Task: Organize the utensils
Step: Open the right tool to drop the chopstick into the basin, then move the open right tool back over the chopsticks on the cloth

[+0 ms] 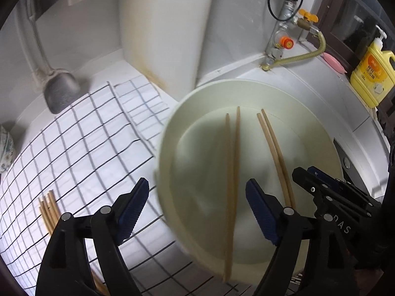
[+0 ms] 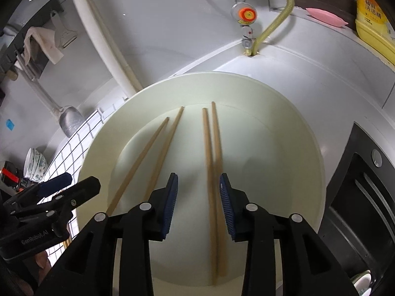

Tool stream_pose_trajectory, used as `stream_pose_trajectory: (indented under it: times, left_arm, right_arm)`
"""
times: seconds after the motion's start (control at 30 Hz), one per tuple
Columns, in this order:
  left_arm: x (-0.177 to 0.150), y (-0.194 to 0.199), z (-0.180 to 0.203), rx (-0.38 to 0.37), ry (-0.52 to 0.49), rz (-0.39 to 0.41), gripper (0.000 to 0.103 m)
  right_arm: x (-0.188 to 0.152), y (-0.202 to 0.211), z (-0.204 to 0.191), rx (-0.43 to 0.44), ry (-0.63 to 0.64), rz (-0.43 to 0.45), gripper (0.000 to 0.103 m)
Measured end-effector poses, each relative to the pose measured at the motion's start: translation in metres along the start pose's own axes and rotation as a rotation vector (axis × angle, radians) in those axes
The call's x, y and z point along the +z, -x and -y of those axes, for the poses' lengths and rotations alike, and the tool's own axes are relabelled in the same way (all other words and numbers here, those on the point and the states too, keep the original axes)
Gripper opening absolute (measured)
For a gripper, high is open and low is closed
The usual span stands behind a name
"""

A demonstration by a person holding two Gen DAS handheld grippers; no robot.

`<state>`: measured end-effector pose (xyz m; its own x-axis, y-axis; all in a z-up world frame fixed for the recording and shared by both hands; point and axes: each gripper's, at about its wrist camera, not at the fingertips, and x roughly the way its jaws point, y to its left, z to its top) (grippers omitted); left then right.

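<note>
A big cream plate [image 2: 284, 128] sits on the white counter [image 1: 308, 93]. Two pairs of wooden chopsticks lie on it. The left pair [image 2: 148, 155] is spread a little at the far tips. The right pair [image 2: 212, 153] lies close together.

The right gripper [image 2: 198, 204] hangs over the plate. Its blue pads [image 2: 170, 207] are partly open, one on each side of the right pair. They do not touch the sticks. It holds nothing.

The left gripper [image 1: 197, 209] is wide open and holds nothing. One pad [image 1: 134, 207] is over the checked cloth [image 1: 74, 135]. The other is over the plate, between the two pairs. The side of this tool has white letters I can partly read, something like "GenRobot.AI". The other tool shows "DAS".

More chopsticks [image 1: 48, 209] lie in a bunch on the checked cloth, near its front edge.

A yellow soap bottle [image 1: 372, 71] stands at the back right. Its orange label has Chinese writing, too small to read. A pink dish [image 2: 325, 17] lies near it. A metal scoop [image 1: 61, 91] hangs by the wall on the left. A gas valve with an orange knob [image 2: 246, 13] and a yellow hose [image 1: 303, 54] sit behind the plate.
</note>
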<state>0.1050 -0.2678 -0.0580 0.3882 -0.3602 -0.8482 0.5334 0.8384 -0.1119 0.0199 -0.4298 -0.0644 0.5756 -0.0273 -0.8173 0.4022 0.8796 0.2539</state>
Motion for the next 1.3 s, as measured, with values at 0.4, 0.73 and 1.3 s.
stream_pose_trajectory:
  times: [0.4,0.73,1.3]
  left_arm:
    - [-0.027,0.048,-0.054,0.048,0.082,0.046,0.085]
    - [-0.069,0.079,-0.117,0.102,0.186,0.059,0.086]
    - [-0.15,0.119,-0.239,0.228,0.359,0.071,0.086]
  right_arm:
    - [-0.018,0.019,-0.053,0.038,0.088,0.006,0.041]
    - [-0.038,0.026,-0.117,0.092,0.192,0.006,0.044]
    - [-0.102,0.016,-0.231,0.167,0.354,-0.061,0.047]
